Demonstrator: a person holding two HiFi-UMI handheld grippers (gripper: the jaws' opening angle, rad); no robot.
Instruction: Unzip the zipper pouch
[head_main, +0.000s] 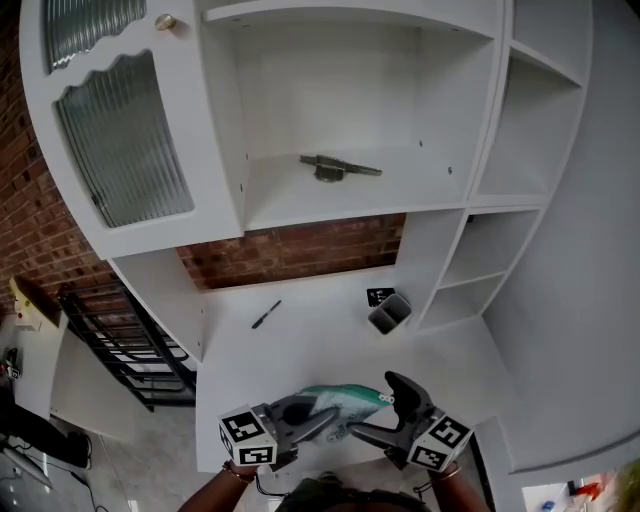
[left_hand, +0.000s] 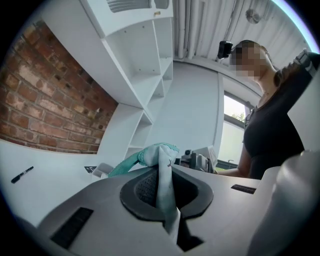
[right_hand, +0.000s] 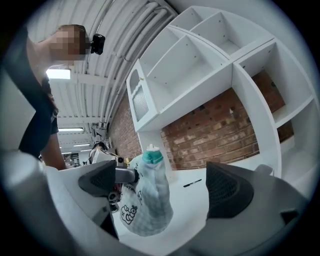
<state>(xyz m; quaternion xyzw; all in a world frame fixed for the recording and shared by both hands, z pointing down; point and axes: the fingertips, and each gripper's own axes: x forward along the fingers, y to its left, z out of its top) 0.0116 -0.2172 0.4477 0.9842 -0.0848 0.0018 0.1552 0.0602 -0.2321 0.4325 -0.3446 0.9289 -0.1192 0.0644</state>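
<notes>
The teal and white zipper pouch (head_main: 345, 400) hangs above the front of the white desk (head_main: 300, 330), between my two grippers. My left gripper (head_main: 325, 420) is shut on a fold of its fabric; in the left gripper view the cloth (left_hand: 160, 155) is pinched between the pads of the left gripper (left_hand: 167, 192). In the right gripper view the pouch (right_hand: 147, 200) dangles with its teal end up, close to the left-hand jaw. My right gripper (right_hand: 165, 182) stands wide open and its pads do not press the pouch. In the head view the right gripper (head_main: 385, 410) sits just right of the pouch.
A black pen (head_main: 266, 314) lies on the desk near the brick back wall. A small grey holder (head_main: 390, 312) stands at the desk's right rear. A grey object (head_main: 338, 168) rests on the shelf above. A ribbed-glass cabinet door (head_main: 125, 140) is at upper left.
</notes>
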